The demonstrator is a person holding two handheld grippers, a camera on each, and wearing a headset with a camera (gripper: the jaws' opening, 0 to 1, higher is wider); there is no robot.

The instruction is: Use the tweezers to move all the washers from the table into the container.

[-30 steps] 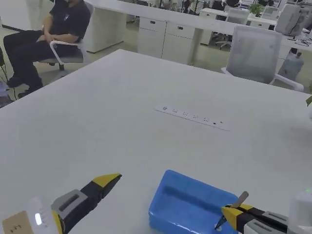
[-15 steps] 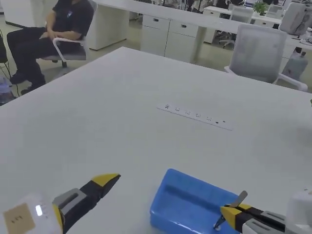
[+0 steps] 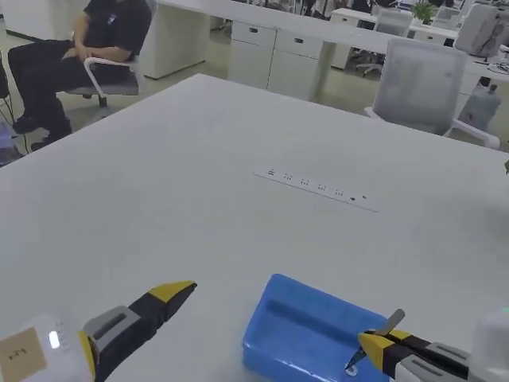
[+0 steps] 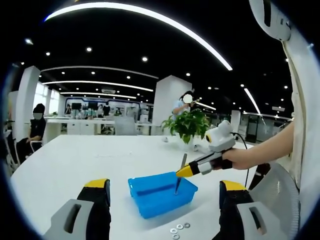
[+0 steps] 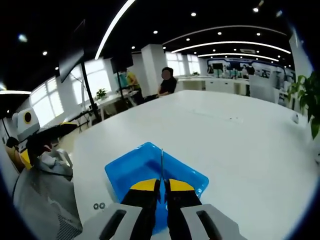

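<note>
In the head view, the left claw (image 3: pixel 171 293) reaches in from 7 o'clock above the white surface (image 3: pixel 159 183), one yellow-tipped jaw showing. The right claw (image 3: pixel 372 344) comes in at 5 o'clock, clamped on the tweezers (image 3: pixel 391 323), whose tip points down at the right end of the blue container (image 3: pixel 302 330) at 6 o'clock. A power strip (image 3: pixel 318 189) lies near the middle, toward 3 o'clock. A person (image 3: pixel 87 40) sits on a chair at 10 o'clock, and an empty chair (image 3: pixel 421 83) stands at 2 o'clock.

In the left gripper view, its own jaws stand wide apart at 7 and 5 o'clock, holding nothing. The container sits between them, further off. The right claw enters from 3 o'clock, and the tweezers point down into the container. A few washers (image 4: pixel 179 230) lie on the surface at 6 o'clock, just in front of the container. A plant (image 4: pixel 189 125) stands behind.

In the right gripper view, its own jaws are pressed together on the tweezers, which rise from 6 o'clock over the container. Two washers lie at 8 o'clock, beside the container's near corner. The left claw shows at 9 o'clock.
</note>
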